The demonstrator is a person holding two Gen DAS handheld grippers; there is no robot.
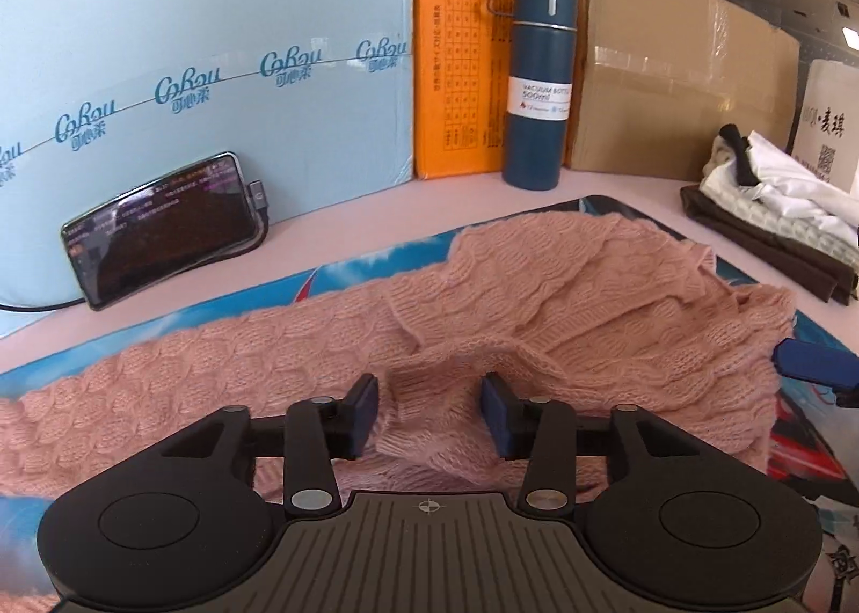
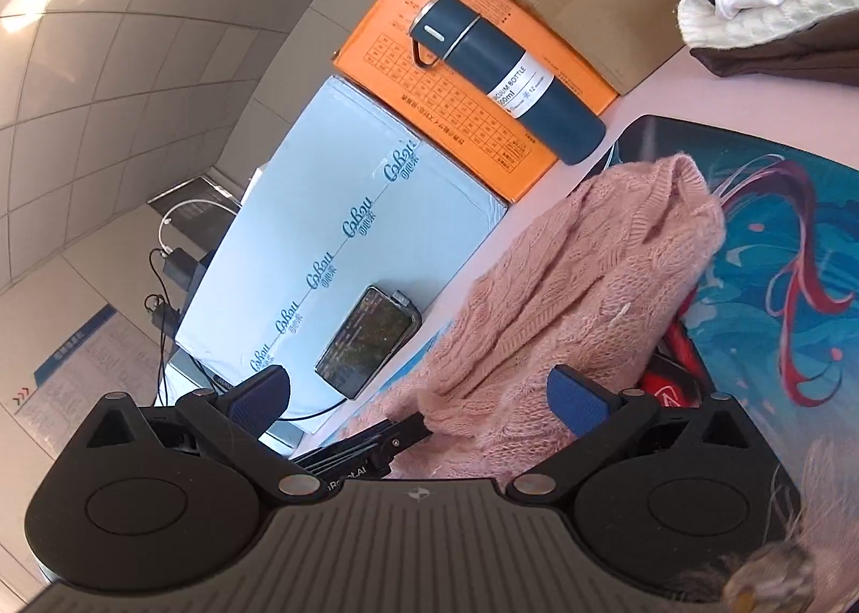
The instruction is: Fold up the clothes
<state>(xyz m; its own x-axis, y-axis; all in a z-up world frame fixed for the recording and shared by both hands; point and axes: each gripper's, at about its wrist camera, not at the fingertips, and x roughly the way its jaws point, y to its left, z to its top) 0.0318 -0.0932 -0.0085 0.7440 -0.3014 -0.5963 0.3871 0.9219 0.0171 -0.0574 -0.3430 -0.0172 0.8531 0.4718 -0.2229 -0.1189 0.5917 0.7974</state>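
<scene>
Left gripper (image 1: pixel 429 411): jaws spread, nothing pinched. It sits low over the sweater (image 1: pixel 333 344), and a raised fold of knit lies in the gap between the pads (image 1: pixel 366 411); whether the pads touch it, can't tell.

Right gripper (image 2: pixel 421 401): jaws spread wide, holding nothing. Its camera is rolled hard, so the scene looks tipped. A hump of sweater (image 2: pixel 580 280) sits ahead of the gap, nearer the right pad (image 2: pixel 577 406). Contact can't be told here either. Part of the other tool's black frame (image 2: pixel 370 444) shows just below the gap.

Sweater: pink cable knit, lying rumpled across the mat (image 1: pixel 365 264) (blue printed artwork, red streaks), not flat. In the left view it runs from the lower left edge to the right side, with a loose flap (image 1: pixel 606 258) doubled over toward the back right. A blue pad of the right gripper (image 1: pixel 810 363) pokes in at the right edge, just beside the sweater's edge.

Mat lies on a pale pink table (image 1: pixel 333 232).

Back of the table, left to right in the left view:
- light blue box (image 1: pixel 215 22), with a phone (image 1: pixel 161 232) leaning against it, screen lit, cable plugged in
- orange box (image 1: pixel 461 65)
- bottle (image 1: pixel 537 76), dark blue, upright in front of the orange box
- cardboard box (image 1: pixel 676 76)

Far right: a pile (image 1: pixel 773 216) of other clothes on the table, clear of the mat: brown at the bottom, white knit and white cloth on top, something black at the top.
</scene>
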